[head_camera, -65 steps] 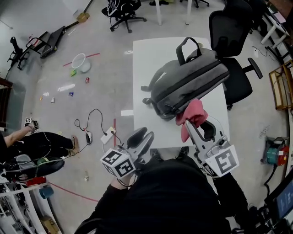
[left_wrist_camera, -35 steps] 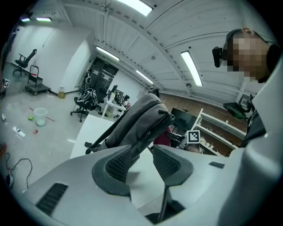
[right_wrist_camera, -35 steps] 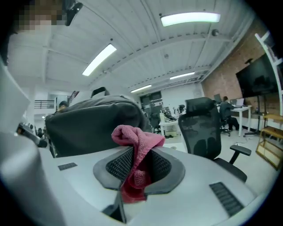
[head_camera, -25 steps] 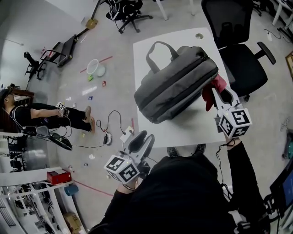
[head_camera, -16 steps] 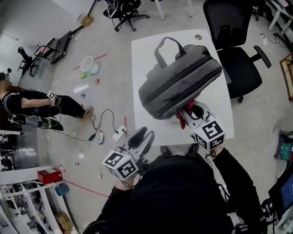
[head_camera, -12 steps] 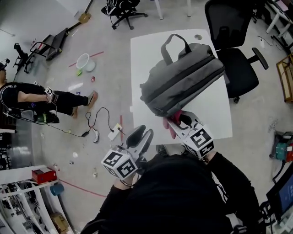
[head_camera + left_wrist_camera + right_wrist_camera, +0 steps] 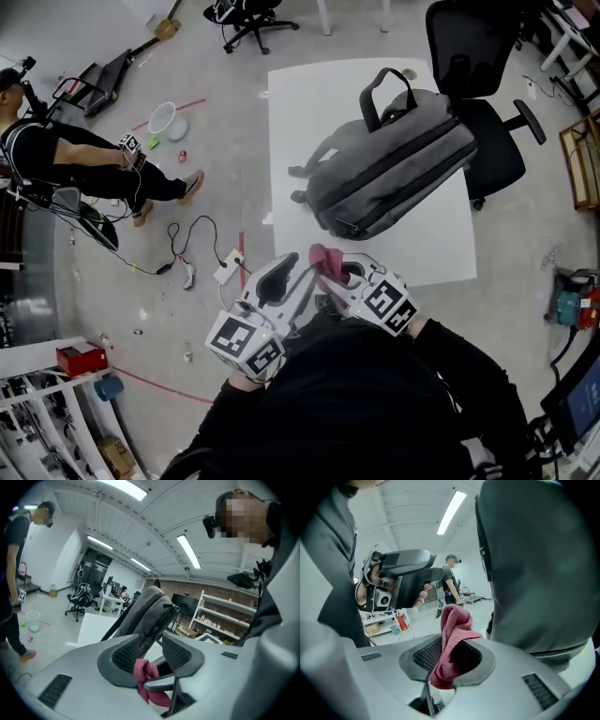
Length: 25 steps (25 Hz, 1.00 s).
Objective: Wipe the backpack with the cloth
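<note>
Soft floppy cloth point(image 7: 322, 255), right gripper point(image 7: 330, 272) clamped on a bunched wad, left gripper point(image 7: 286, 277) jaws hanging apart; squishy backpack point(image 7: 394, 173) probably needs bracing.

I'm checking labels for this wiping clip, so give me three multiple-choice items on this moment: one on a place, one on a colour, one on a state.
1. Where does the backpack lie?
A. on the floor
B. on the office chair
C. on the white table

2. What colour is the cloth?
A. pinkish red
B. blue
C. white

3. How is the right gripper?
A. open and empty
B. shut on the cloth
C. shut on the backpack's handle

Answers:
1. C, as the head view shows the grey bag resting on the tabletop.
2. A, as both gripper views show a pinkish red fabric.
3. B, as the right gripper view shows the fabric pinched between the jaws.
</note>
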Motion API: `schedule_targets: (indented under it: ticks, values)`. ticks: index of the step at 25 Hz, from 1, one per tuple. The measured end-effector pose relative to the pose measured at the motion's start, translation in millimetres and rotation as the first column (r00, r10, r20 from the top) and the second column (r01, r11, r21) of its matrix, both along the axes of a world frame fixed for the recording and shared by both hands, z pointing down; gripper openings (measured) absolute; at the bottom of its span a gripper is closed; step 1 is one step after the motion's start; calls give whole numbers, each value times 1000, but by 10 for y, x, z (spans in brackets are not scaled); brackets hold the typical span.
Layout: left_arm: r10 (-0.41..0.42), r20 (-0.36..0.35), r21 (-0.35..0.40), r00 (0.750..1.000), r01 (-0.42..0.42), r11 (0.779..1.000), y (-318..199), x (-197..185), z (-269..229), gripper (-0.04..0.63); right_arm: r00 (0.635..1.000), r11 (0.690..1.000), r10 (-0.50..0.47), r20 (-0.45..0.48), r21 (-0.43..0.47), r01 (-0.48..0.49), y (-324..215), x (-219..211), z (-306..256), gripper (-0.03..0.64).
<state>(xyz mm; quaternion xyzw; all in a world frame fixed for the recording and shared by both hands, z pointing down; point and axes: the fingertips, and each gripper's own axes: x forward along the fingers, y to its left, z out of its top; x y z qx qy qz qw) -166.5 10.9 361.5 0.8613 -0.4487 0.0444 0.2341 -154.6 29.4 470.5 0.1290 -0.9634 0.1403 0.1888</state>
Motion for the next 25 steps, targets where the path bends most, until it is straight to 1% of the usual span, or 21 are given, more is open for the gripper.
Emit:
schedule_targets:
  ticks: [2, 3, 5, 6, 10, 12, 14, 17, 19, 21, 23, 25]
  values:
    - [43, 68, 37, 997, -46, 998, 3, 99, -74, 166, 999, 999, 32, -13, -11, -32, -76, 69, 38, 91]
    - [65, 84, 50, 994, -69, 996, 2, 166, -111, 166, 998, 998, 59, -17, -17, -59, -143, 141, 55, 91]
    - [86, 93, 72, 992, -93, 993, -11, 293, -169, 166, 993, 993, 116, -25, -15, -117, -312, 335, 69, 91]
    - [78, 104, 87, 991, -88, 992, -31, 336, -191, 166, 989, 990, 142, -30, -5, -142, -408, 444, 62, 91]
    - [-6, 190, 156, 982, -25, 987, -159, 448, -315, 167, 976, 976, 214, -41, 54, -212, -765, 885, -30, 91]
    - [-15, 201, 177, 979, -21, 984, -208, 527, -375, 175, 965, 963, 262, -30, 67, -260, -960, 1113, -70, 91]
    - [-15, 195, 197, 981, -24, 980, -250, 600, -410, 184, 947, 945, 322, -11, 64, -321, -1192, 1339, -98, 89]
    - [-54, 198, 200, 979, 14, 980, -327, 645, -412, 213, 905, 903, 425, 23, 63, -426, -1534, 1720, -168, 89]
    - [-80, 201, 191, 976, 41, 981, -352, 678, -398, 236, 864, 861, 502, 49, 61, -504, -1718, 2050, -233, 89]
    - [-100, 196, 181, 976, 64, 981, -363, 716, -398, 242, 817, 816, 573, 73, 44, -576, -1878, 2394, -293, 89]
    - [-122, 183, 173, 975, 90, 981, -381, 749, -391, 242, 777, 778, 624, 84, 34, -628, -2033, 2703, -340, 89]
    - [-156, 168, 169, 973, 128, 977, -409, 764, -377, 242, 742, 742, 664, 93, 42, -669, -2181, 2974, -405, 89]
